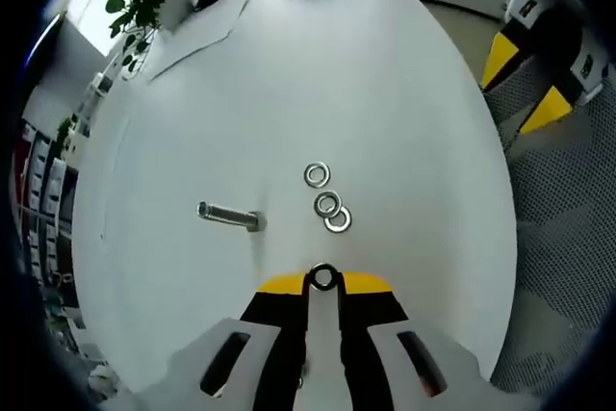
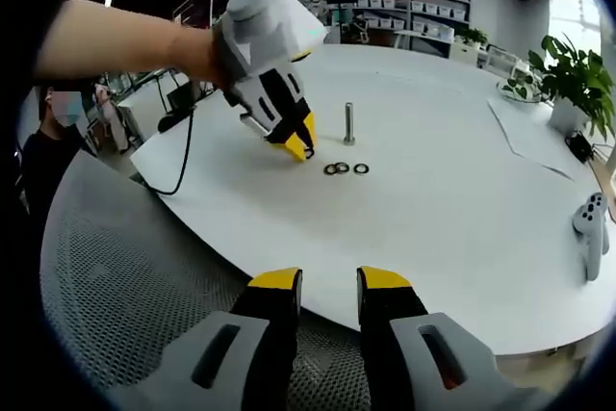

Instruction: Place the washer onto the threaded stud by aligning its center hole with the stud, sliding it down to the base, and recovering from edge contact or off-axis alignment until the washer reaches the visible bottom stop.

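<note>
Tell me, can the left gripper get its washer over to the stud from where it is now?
Probably yes. The left gripper is shut on a washer, and bare white table lies between it and the upright stud. The three loose washers sit off to one side, apparently clear of the path.

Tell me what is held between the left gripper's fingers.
A washer is pinched at the tips of the left gripper, its hole visible. Its lower edge is covered by the fingers.
</note>
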Action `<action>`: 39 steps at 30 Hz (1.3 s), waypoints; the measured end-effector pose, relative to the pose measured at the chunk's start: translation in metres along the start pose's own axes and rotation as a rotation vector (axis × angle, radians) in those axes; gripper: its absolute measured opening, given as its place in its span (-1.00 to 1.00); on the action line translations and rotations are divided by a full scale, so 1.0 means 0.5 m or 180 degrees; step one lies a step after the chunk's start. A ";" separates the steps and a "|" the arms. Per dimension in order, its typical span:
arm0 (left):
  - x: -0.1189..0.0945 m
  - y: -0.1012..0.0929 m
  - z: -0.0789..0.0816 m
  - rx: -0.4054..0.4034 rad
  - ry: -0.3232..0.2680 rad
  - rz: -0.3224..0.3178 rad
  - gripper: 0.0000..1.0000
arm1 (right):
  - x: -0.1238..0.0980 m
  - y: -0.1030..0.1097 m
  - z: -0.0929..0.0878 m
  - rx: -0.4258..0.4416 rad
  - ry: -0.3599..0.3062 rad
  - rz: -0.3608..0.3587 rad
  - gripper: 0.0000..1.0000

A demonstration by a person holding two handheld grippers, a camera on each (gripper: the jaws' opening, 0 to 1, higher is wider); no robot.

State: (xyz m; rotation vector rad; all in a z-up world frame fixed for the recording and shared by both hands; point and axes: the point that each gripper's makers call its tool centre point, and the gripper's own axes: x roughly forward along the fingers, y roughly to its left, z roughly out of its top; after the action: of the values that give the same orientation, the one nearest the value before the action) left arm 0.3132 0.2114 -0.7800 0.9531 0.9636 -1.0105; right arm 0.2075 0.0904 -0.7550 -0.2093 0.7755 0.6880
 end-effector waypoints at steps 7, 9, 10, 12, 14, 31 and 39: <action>-0.045 0.021 0.015 -0.0063 -0.0072 0.0039 -0.82 | -0.001 -0.001 0.000 0.0002 -0.0004 -0.0008 -0.49; -0.058 0.027 0.024 -0.0122 -0.0094 0.0023 -0.82 | -0.001 -0.001 0.000 0.0005 -0.0005 -0.0011 -0.49; -0.064 0.030 0.032 -0.0171 -0.0129 0.0009 -0.82 | -0.001 -0.001 0.000 0.0007 -0.0004 -0.0014 -0.49; -0.070 0.034 0.040 -0.0232 -0.0162 -0.0002 -0.82 | -0.001 -0.002 -0.001 0.0013 0.0003 -0.0019 -0.49; -0.076 0.038 0.047 -0.0244 -0.0183 0.0006 -0.82 | -0.001 -0.002 -0.001 0.0017 0.0005 -0.0023 -0.49; -0.077 0.085 0.078 -0.0317 -0.0265 0.0199 -0.83 | -0.001 -0.003 0.000 0.0023 -0.0005 -0.0031 -0.49; -0.064 0.108 0.091 -0.0433 -0.0283 0.0176 -0.83 | -0.001 -0.003 0.002 0.0022 -0.0023 -0.0033 -0.49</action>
State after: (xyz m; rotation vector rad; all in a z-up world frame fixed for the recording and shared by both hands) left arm 0.3659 0.1892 -0.7272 0.8111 0.9152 -0.9213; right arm 0.2088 0.0893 -0.7540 -0.2043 0.7693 0.6760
